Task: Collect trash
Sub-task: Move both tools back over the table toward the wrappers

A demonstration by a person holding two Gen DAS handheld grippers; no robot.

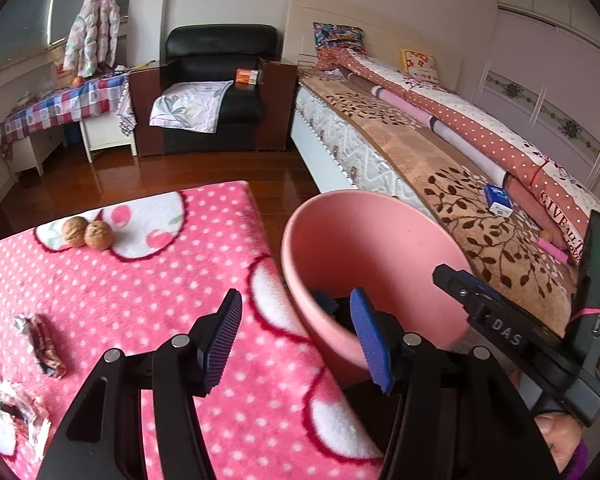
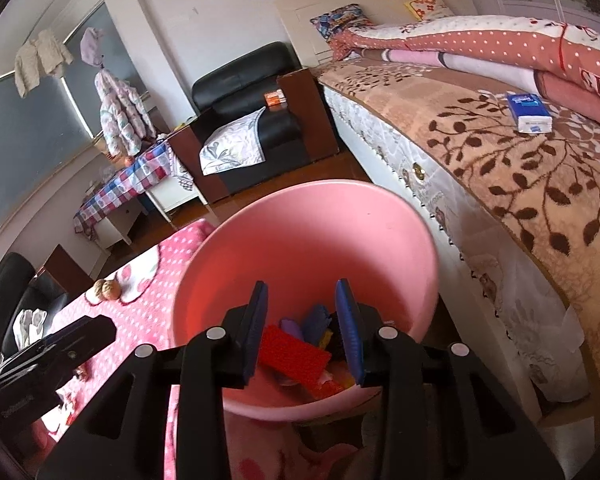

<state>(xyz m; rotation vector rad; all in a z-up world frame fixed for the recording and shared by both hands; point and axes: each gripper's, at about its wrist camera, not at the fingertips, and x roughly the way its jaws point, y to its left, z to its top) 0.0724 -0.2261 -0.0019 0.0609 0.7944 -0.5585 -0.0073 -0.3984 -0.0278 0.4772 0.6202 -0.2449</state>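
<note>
While the right gripper hangs empty and parted over the pink bin, trash lies inside. The left gripper, spread wide and empty, hovers at the table's edge near two wrappers.

A pink dotted blanket carries two walnuts and two crumpled wrappers.

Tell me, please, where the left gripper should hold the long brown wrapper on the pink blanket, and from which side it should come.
Grip the wrapper across its narrow middle, coming from above. It lies flat on the blanket, long axis running away from the camera, so jaws closing across its width should likely catch it; the crumpled ends give less hold. The left gripper is open and empty.
</note>
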